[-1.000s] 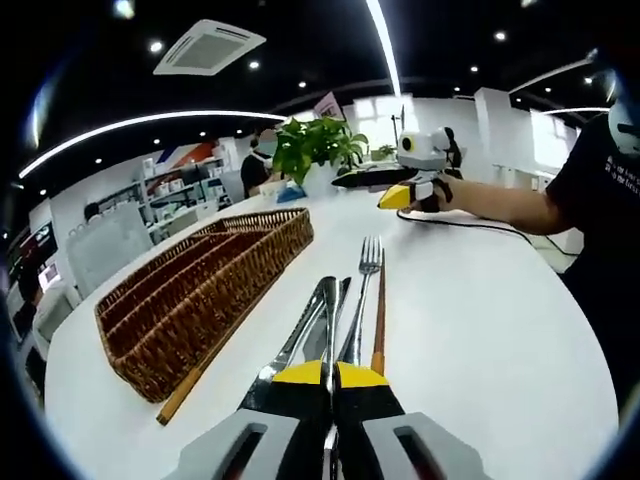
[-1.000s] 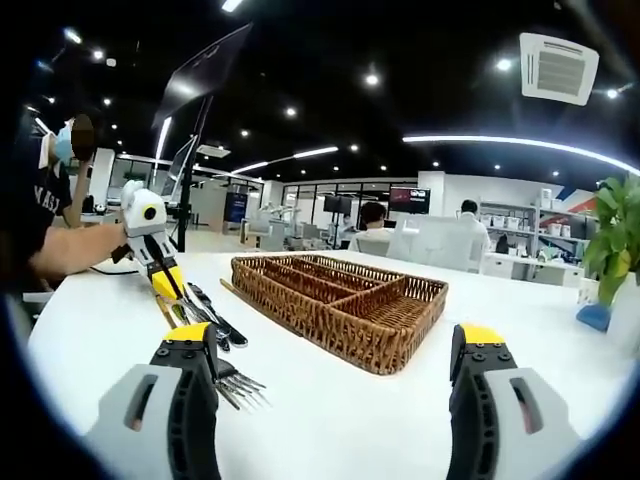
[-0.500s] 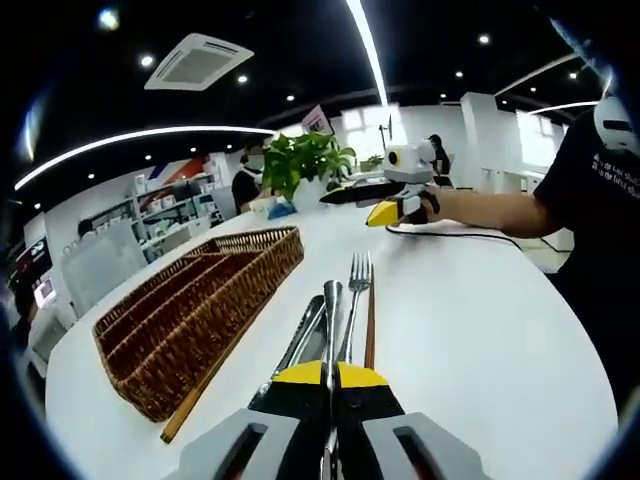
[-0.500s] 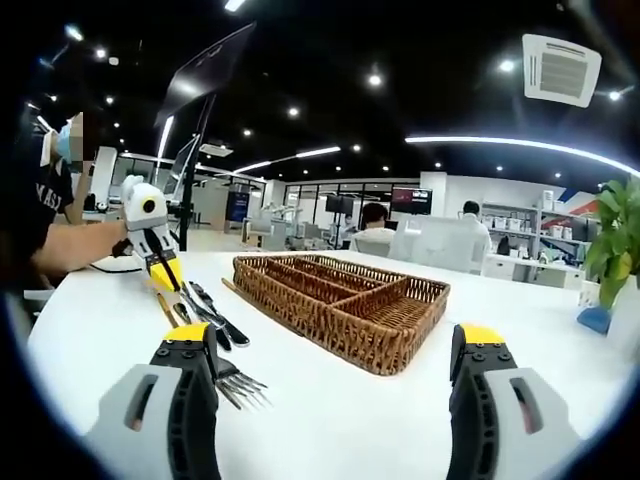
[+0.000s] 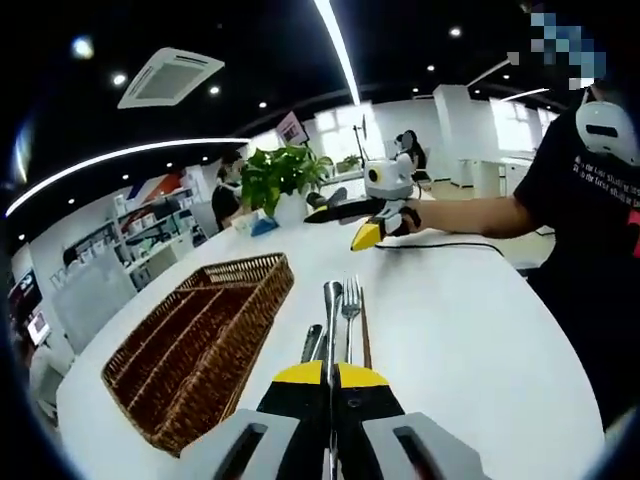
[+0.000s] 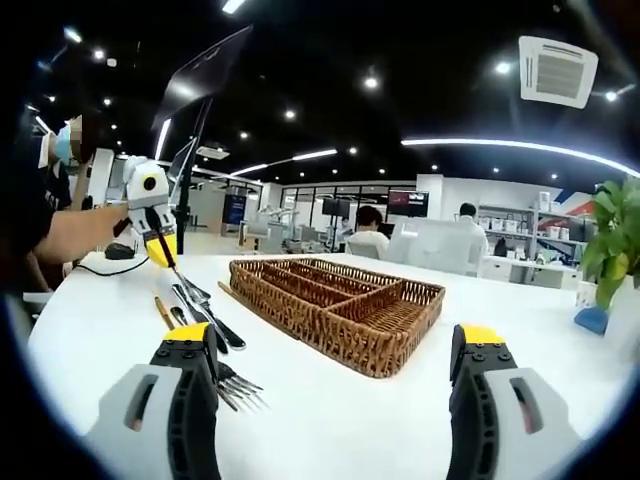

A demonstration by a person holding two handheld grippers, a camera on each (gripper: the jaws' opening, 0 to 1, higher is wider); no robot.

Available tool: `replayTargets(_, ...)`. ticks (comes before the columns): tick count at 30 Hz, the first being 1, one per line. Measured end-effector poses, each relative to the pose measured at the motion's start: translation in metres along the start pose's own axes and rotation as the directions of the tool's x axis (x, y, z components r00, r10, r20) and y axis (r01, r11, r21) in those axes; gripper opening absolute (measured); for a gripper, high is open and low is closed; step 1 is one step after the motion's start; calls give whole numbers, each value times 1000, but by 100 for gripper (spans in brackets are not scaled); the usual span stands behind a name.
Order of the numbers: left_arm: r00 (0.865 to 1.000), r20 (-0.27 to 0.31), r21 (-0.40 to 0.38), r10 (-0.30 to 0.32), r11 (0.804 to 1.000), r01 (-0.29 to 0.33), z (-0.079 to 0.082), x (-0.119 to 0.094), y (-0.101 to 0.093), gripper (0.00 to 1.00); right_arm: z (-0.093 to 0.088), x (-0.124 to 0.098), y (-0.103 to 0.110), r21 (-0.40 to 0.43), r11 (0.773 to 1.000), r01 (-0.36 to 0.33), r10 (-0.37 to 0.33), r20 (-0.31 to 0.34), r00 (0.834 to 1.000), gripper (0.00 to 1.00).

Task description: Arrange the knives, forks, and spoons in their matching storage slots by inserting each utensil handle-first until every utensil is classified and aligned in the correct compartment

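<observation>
woven wicker tray point(image 6: 340, 310), shiny metal fork point(image 5: 350, 310)

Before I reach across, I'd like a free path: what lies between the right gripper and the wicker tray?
In the right gripper view, bare white table separates the open right gripper from the brown wicker tray. The silver fork lies off to the left.

— What does the room look like?
— It is a large open office with a dark ceiling point(image 6: 300, 60) dotted with spotlights. A long curved light strip point(image 5: 130, 160) runs at 10 o'clock in the left gripper view, and a square ceiling vent point(image 6: 557, 68) sits at 2 o'clock in the right gripper view.
— And the furniture?
— A white table point(image 5: 470, 330) fills the foreground. A green potted plant point(image 5: 275, 175) stands at its far edge, shelves point(image 5: 150, 215) line the white wall, and a dark screen point(image 6: 405, 200) hangs at 12 o'clock in the distance.
</observation>
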State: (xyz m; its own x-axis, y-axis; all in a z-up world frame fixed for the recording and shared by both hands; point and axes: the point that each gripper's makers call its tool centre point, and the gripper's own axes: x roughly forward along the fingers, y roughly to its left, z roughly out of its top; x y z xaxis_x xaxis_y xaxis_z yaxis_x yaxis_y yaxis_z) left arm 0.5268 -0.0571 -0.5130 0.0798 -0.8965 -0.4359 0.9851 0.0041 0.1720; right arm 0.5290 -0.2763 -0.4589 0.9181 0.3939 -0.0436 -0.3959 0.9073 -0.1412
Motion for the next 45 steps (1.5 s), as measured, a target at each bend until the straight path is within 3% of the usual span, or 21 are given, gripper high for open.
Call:
replayTargets(2,999,27,41,-17,999,16,12,-5,-1,0,1,-1,-2,2,1000,5,-5,5,1000,100)
replayTargets(3,999,14,74,-35,997,34,20,-9,1,0,1,-1,-3,2,1000,10,-10,4,1000,100)
replayTargets(6,993,40,141,-107,985,100,59,-20,-1,0,5,-3,-5,6,1000,19,-19,17,1000,100)
replayTargets(9,989,64,170,-131,978,119,82,-30,-5,0,7,-4,-7,12,1000,25,-25,26,999,100)
replayTargets(32,988,76,217,-132,970,113,99,-32,5,0,8,-4,-9,13,1000,25,-26,28,999,100)
replayTargets(45,988,82,220,-130,969,109,100,-22,32,0,10,-3,-5,24,1000,12,-13,34,999,100)
